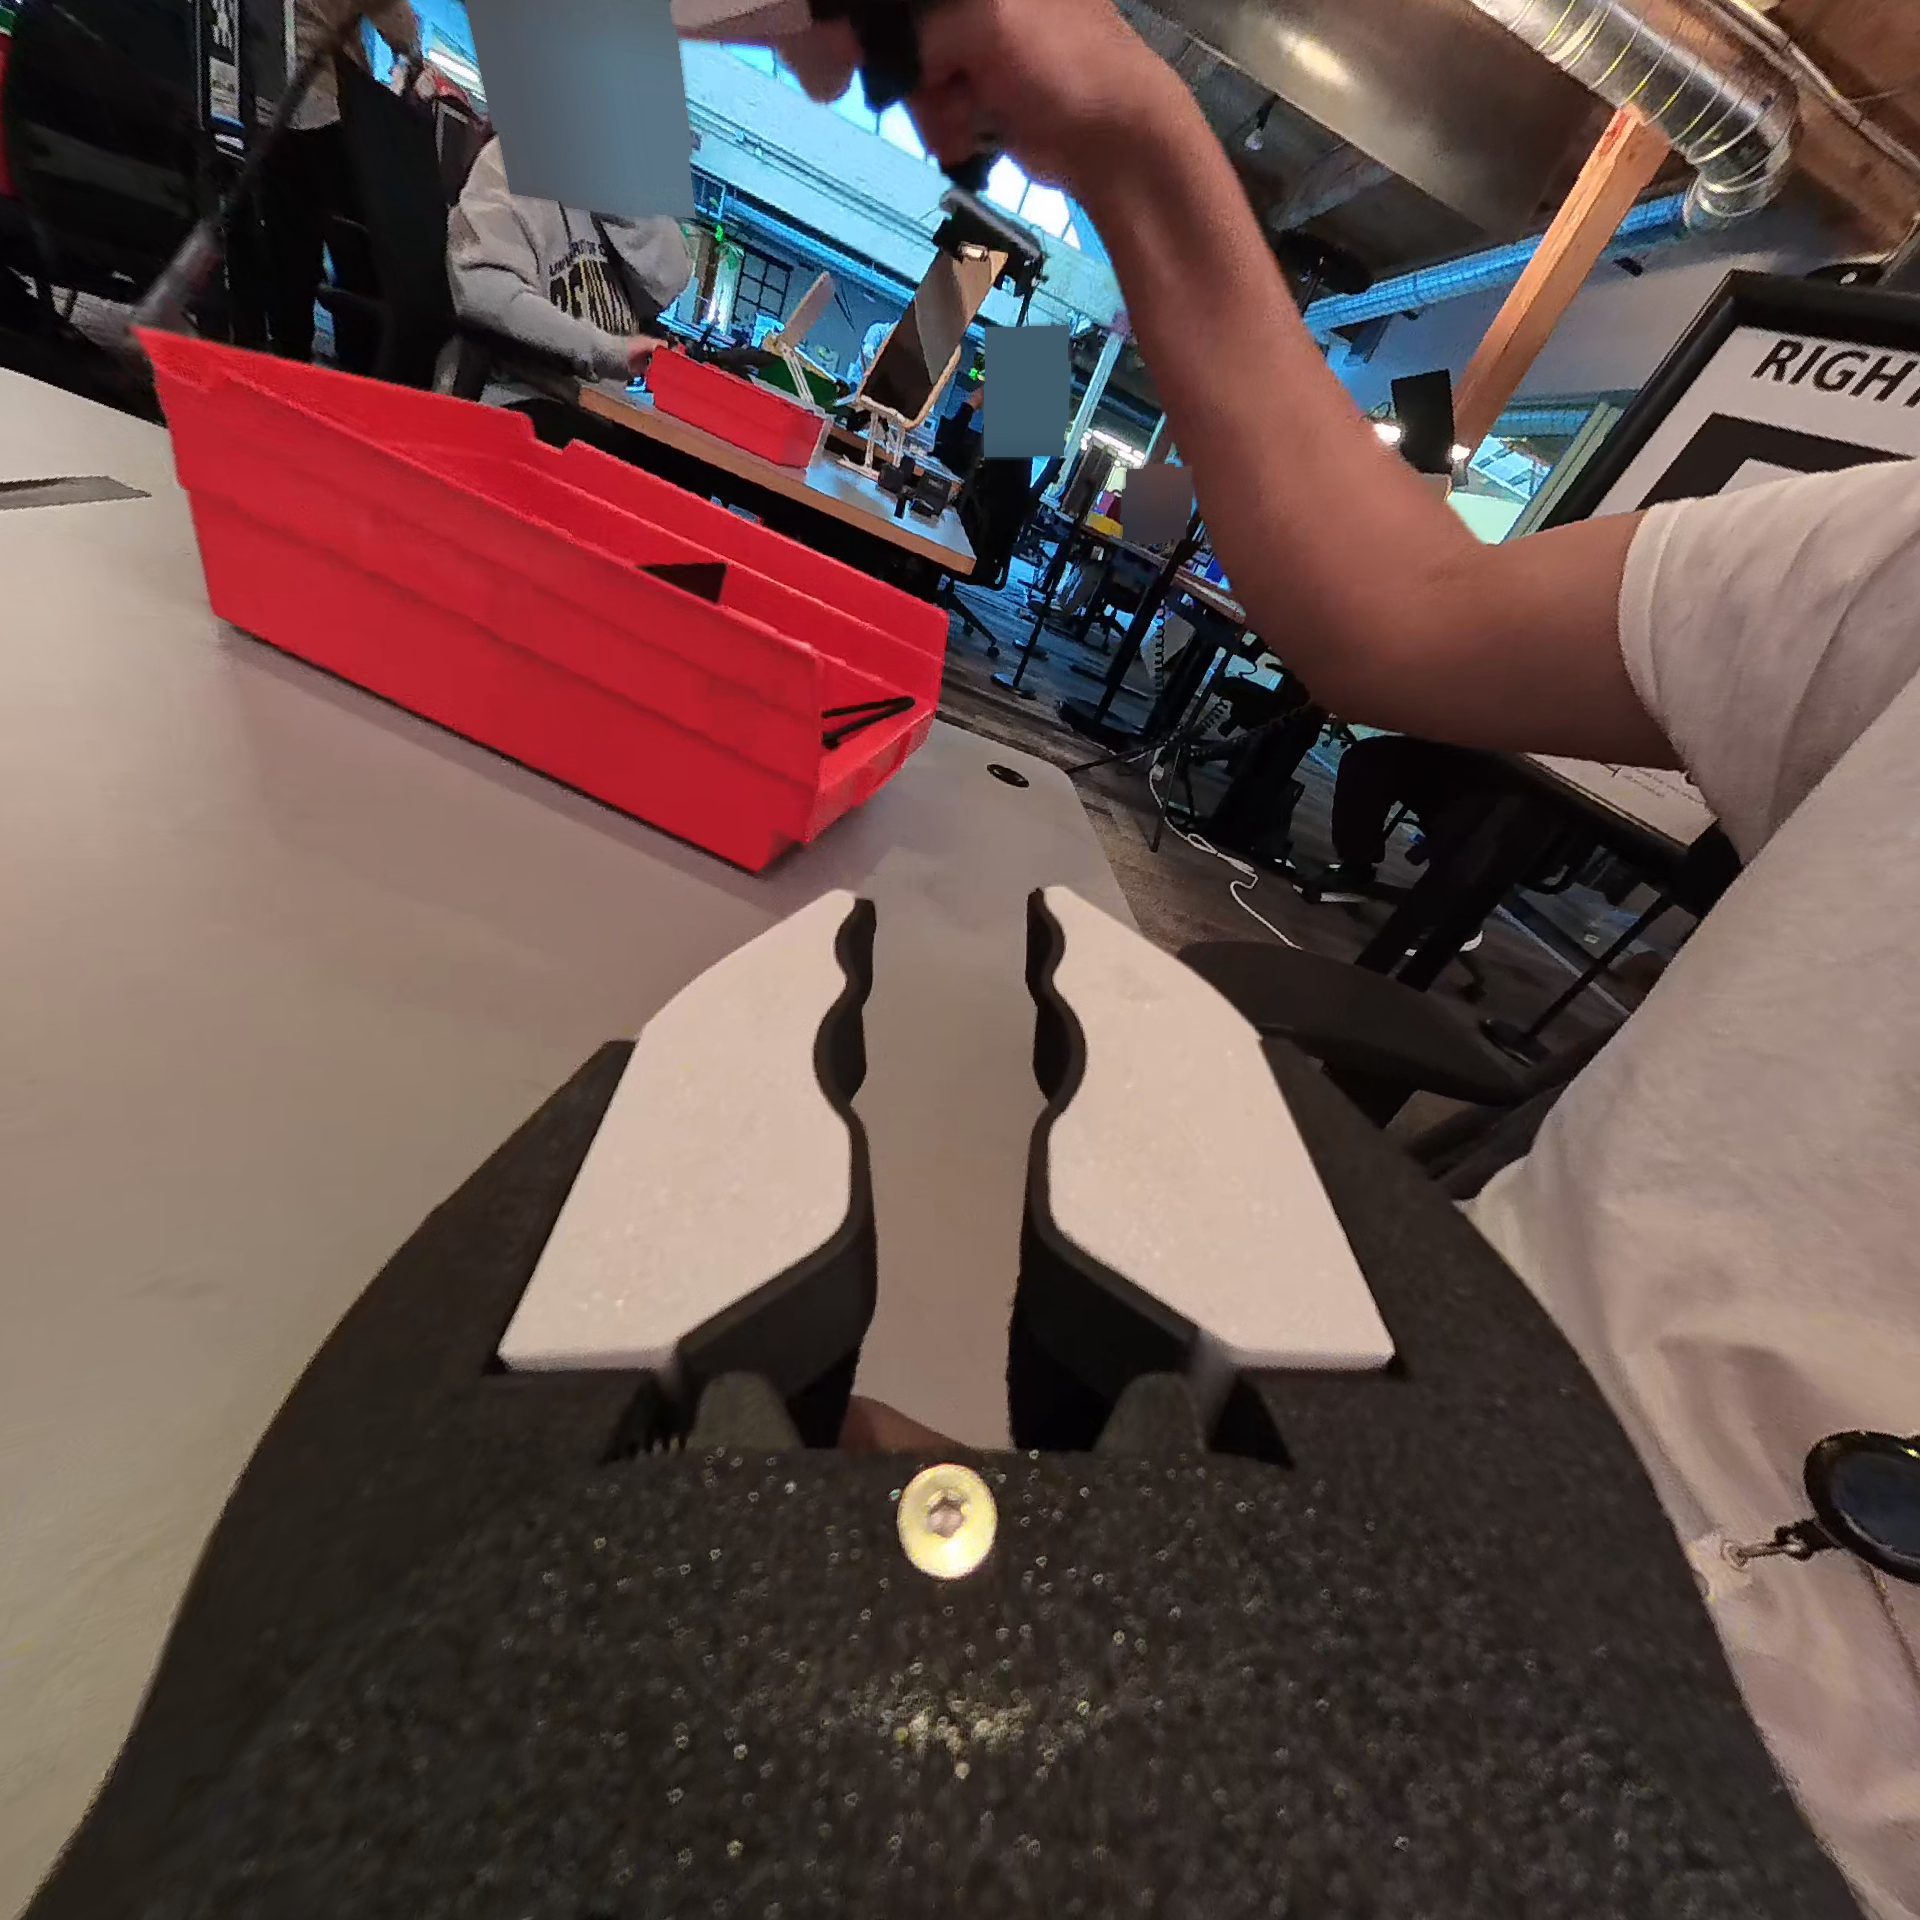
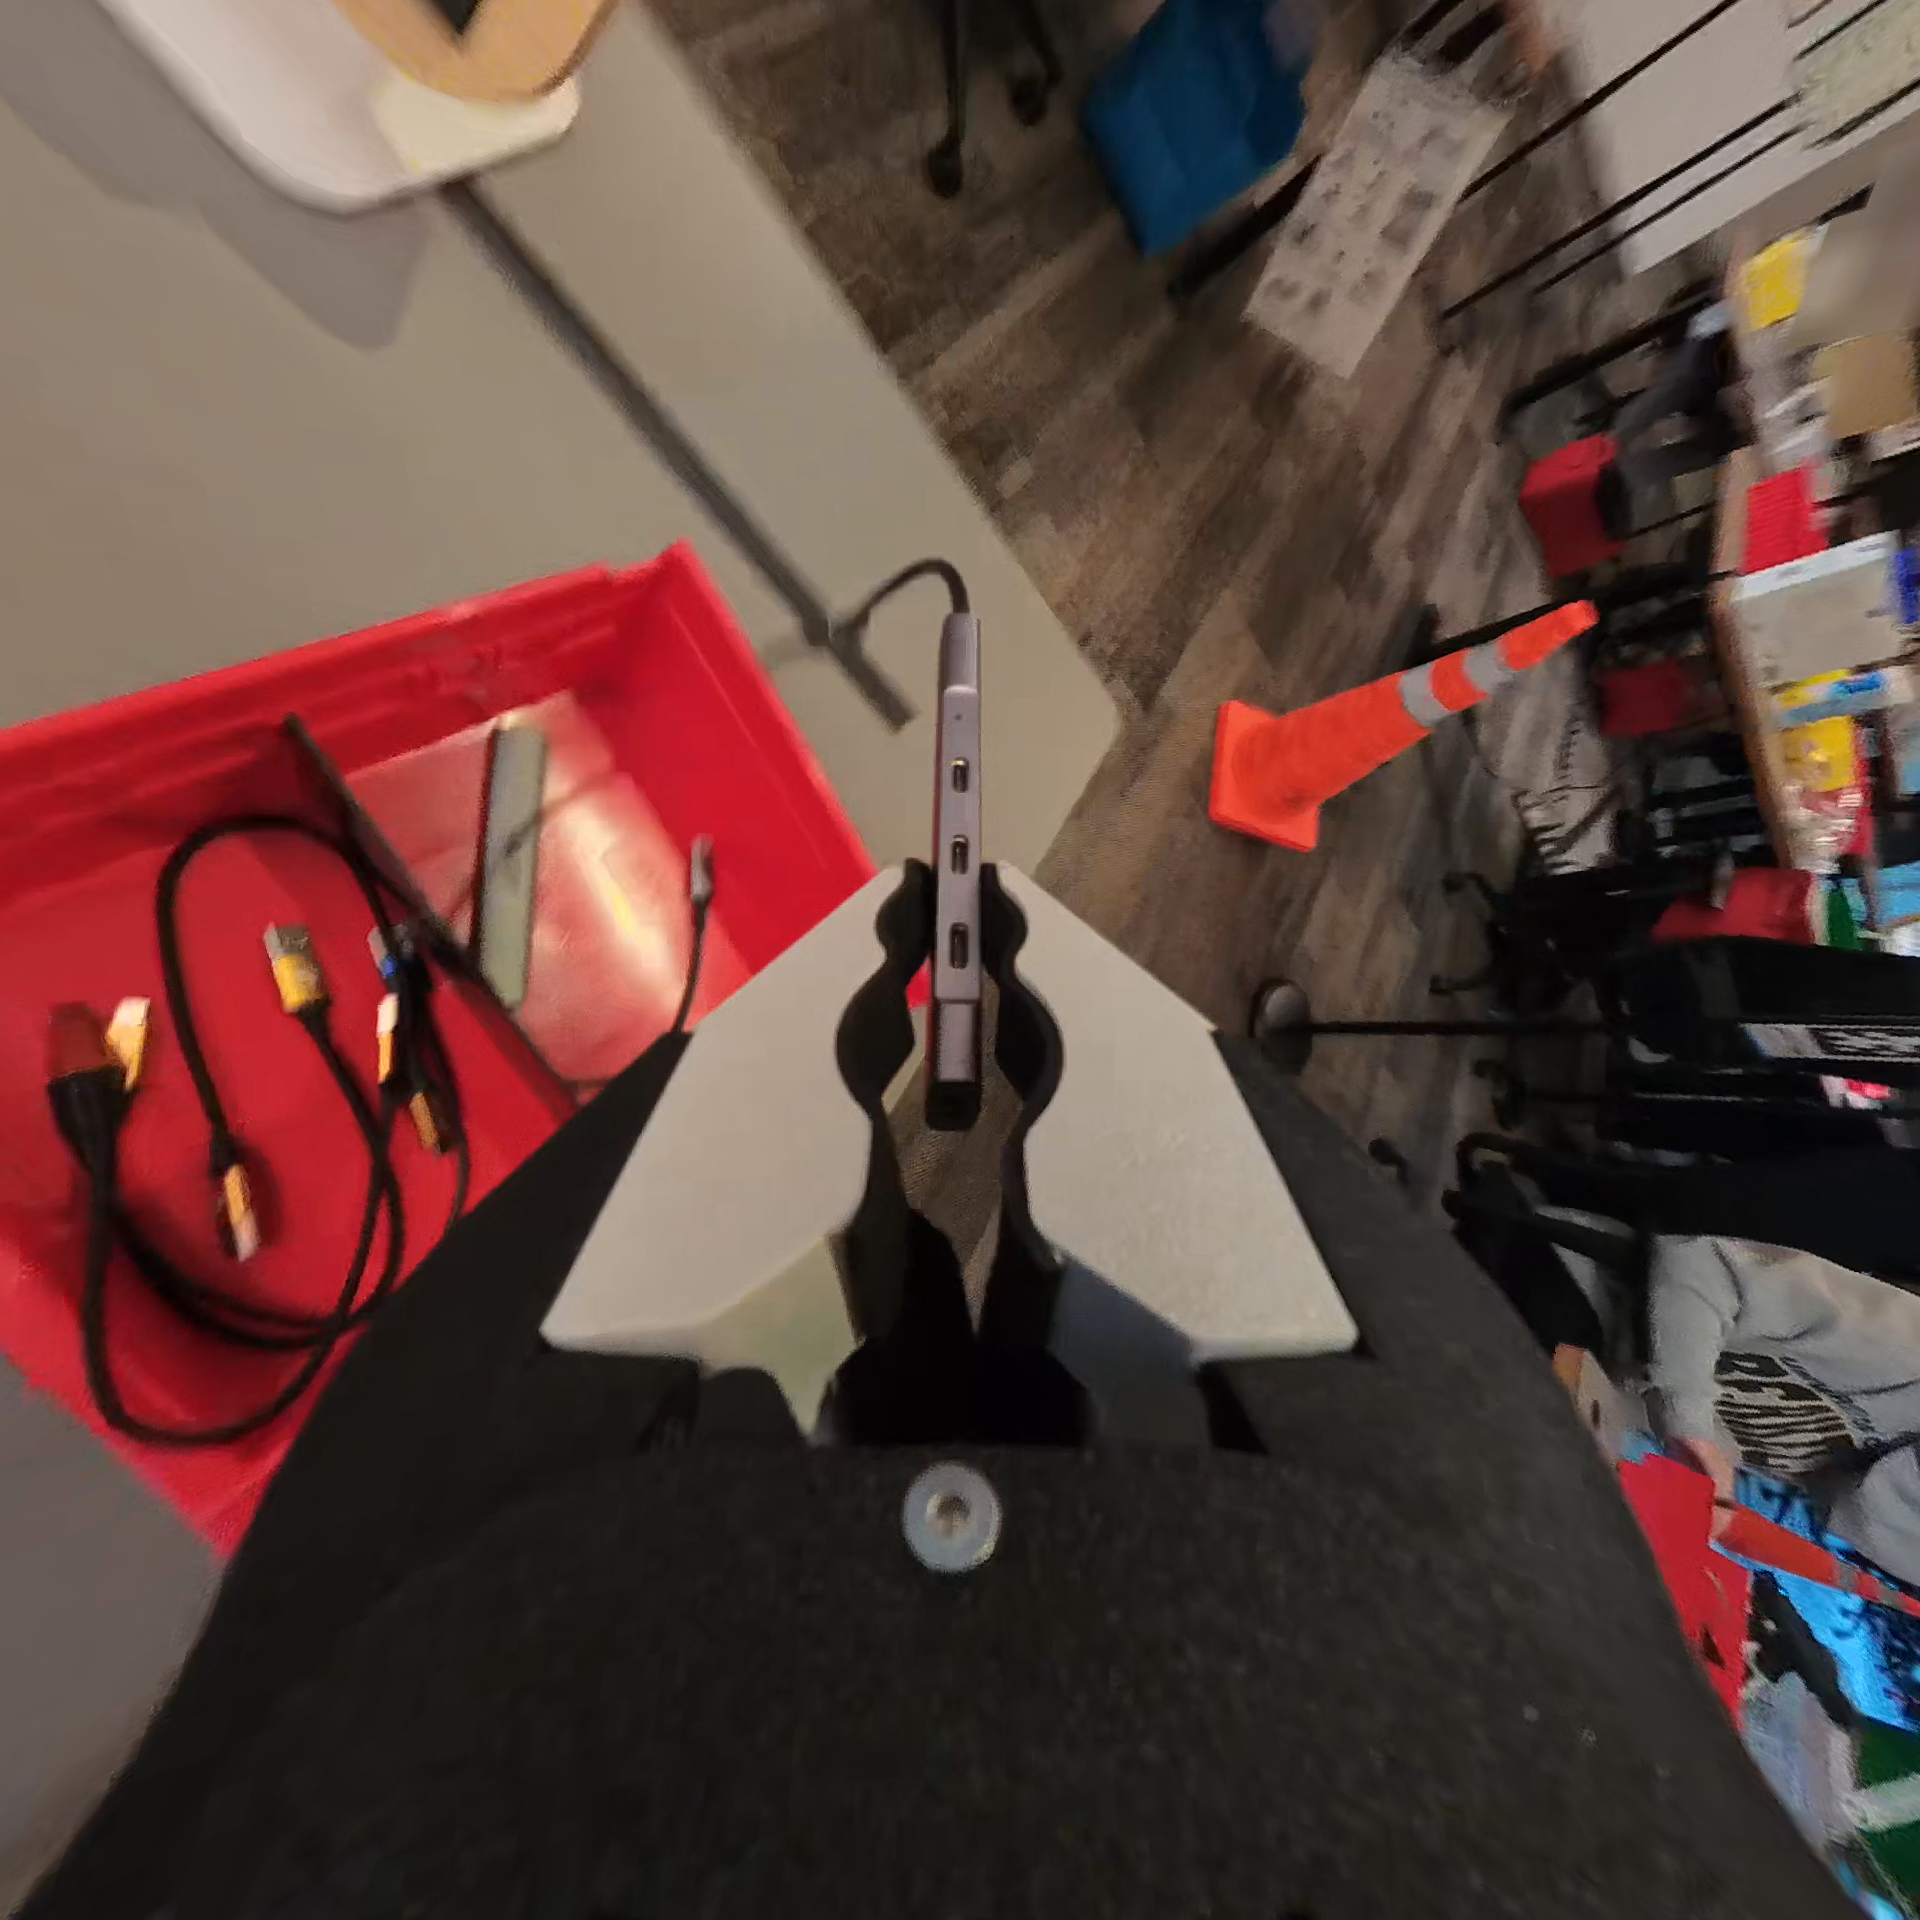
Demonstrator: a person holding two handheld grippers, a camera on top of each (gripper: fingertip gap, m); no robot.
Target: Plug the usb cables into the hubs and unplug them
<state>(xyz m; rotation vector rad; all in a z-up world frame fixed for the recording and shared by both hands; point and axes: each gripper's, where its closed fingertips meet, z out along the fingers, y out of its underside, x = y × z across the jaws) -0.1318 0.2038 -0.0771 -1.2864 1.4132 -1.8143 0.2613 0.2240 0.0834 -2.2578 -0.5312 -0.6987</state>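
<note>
My right gripper [image 2: 956, 883] is shut on a slim grey USB hub [image 2: 958, 790]. It holds the hub edge-on, high above the table, with the hub's black cable [image 2: 904, 587] curling off its far end. Below it to the left, a red bin [image 2: 717, 665] holds several black cables with orange plugs [image 2: 296, 971] and a second grey hub [image 2: 509, 831]. My left gripper [image 1: 951, 914] is open and empty, low over the grey table [image 1: 260, 987]. The red bin [image 1: 499, 613] stands ahead of it to the left.
A person's raised arm [image 1: 1299, 436] crosses the left wrist view, white shirt at right. The table's edge [image 1: 1091, 831] lies just beyond my left fingertips, a black chair [image 1: 1351, 1018] past it. An orange cone [image 2: 1382, 707] lies on the floor. Another person sits at a far table. Some 45 cm of space lies between my two pairs of fingers.
</note>
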